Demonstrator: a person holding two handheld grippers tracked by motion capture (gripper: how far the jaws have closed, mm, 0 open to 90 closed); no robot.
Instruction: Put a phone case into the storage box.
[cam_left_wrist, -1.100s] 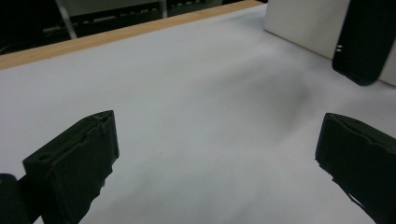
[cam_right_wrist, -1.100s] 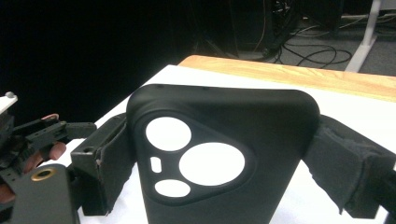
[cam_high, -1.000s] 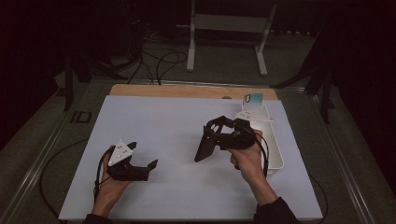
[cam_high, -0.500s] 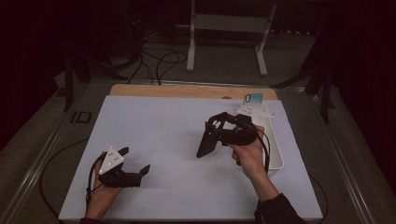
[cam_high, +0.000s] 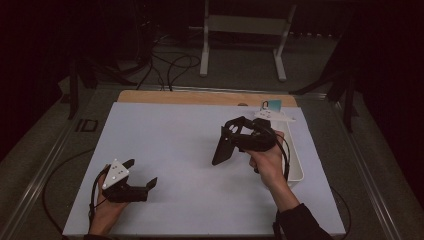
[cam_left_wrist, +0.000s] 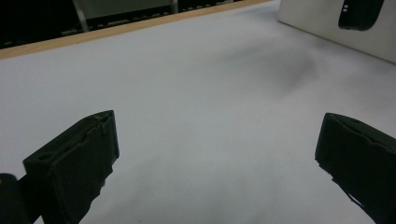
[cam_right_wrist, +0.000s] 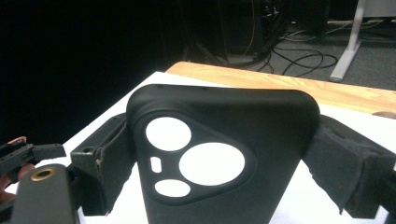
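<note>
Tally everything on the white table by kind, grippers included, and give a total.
Grippers: 2, the left gripper and the right gripper
Black phone cases: 1, the phone case
White bins: 1, the bin
Total: 4

Phone case (cam_right_wrist: 224, 158) at centre of the right gripper view: matt black, smooth, plastic or rubber-like, with cut-out camera holes. Right gripper (cam_right_wrist: 219, 163) pads (cam_right_wrist: 348, 172) rough, worn black foam with frayed edges; left gripper (cam_left_wrist: 219, 154) pads (cam_left_wrist: 77, 163) likewise chipped and matt. Table (cam_high: 165, 135) top smooth matt white, bare light wood strip (cam_high: 200, 97) along the upper edge; white bin (cam_high: 295, 160) at right looks like smooth plastic.
</note>
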